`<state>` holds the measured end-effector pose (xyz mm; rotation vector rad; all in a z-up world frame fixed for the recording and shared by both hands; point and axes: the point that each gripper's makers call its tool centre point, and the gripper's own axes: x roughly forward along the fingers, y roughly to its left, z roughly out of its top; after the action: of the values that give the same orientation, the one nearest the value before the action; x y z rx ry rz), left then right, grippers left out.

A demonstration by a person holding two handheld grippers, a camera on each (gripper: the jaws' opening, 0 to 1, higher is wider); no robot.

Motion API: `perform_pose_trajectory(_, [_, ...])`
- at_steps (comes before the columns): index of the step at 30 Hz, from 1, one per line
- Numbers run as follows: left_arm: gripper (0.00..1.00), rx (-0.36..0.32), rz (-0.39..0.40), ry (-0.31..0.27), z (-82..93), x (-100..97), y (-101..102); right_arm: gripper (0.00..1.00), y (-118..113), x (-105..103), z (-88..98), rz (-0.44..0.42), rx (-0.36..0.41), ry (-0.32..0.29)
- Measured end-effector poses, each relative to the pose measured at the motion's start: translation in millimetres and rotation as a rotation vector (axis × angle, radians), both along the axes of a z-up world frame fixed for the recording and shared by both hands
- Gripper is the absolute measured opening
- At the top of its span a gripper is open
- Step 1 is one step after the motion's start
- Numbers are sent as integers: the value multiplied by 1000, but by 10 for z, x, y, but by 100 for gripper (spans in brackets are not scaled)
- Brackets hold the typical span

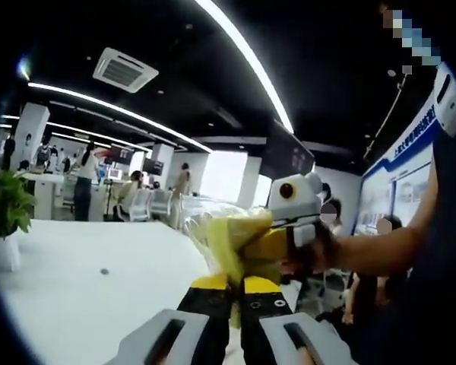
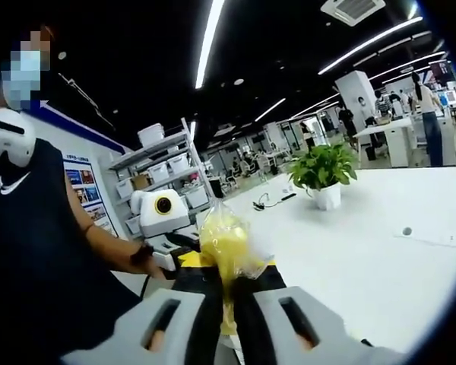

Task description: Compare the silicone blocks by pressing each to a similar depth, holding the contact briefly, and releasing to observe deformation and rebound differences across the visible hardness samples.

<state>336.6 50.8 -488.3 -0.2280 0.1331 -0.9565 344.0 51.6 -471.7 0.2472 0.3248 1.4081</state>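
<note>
In the left gripper view, the left hand-held gripper (image 1: 229,293) rises from the bottom with its jaws nearly together, pinching the lower edge of a clear plastic bag (image 1: 228,236) that has something yellow inside. Whether that yellow content is a silicone block cannot be told through the crinkled plastic. The bag is held up in the air above the white table (image 1: 91,289), not resting on it. Just beside the bag on its far side, the right hand-held gripper (image 1: 270,247) comes in, gripped by a person's hand (image 1: 315,255), and its yellow-tipped jaws are closed on the same bag.

In the right gripper view, the right hand-held gripper (image 2: 229,293) has its jaws almost shut on the bag (image 2: 224,243), which stands up between them. The left hand-held gripper (image 2: 184,258) meets the bag from behind. Beyond the bag, a potted plant (image 2: 323,171) stands on the table (image 2: 380,251), well apart from it
</note>
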Motion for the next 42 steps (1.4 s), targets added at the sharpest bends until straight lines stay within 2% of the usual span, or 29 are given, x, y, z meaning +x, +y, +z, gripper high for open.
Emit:
perform_pose_trajectory(3, [1,-10,-3,14,0,-3,6,0,6,-10,-1,2,-2,2])
perform_pose_trajectory(5, [1,-10,-5,18,-9,-4,18,0,17,-28,-13,13,0,-31])
perform_pose_trajectory(6, [1,-22,-22,25,-19,-23,22,0,14,-36,-20,23,0,-17])
perform_pose_trajectory(11, [2,-34,-10,20,-33,-5,25,0,17,-28,-28,18,-6,-21])
perform_pose_trajectory(16, [3,-5,-20,-5,-36,0,8,0,1,-12,-34,26,-7,-18])
perform_pose_trajectory(21, [3,-3,-18,-17,-25,29,2,0,4,19,-16,30,-20,-16])
perform_pose_trajectory(27, [1,-11,-15,13,-34,69,-19,0,-14,46,-35,29,-22,-12])
perform_pose_trajectory(33, [0,-6,-15,5,-3,67,-39,0,-37,53,-9,23,-7,-14])
perform_pose_trajectory(35, [0,-25,-14,31,0,67,-35,0,-36,56,-5,24,-3,0])
perform_pose_trajectory(42, [0,-24,-7,29,5,64,-28,0,-28,50,0,26,-1,-8])
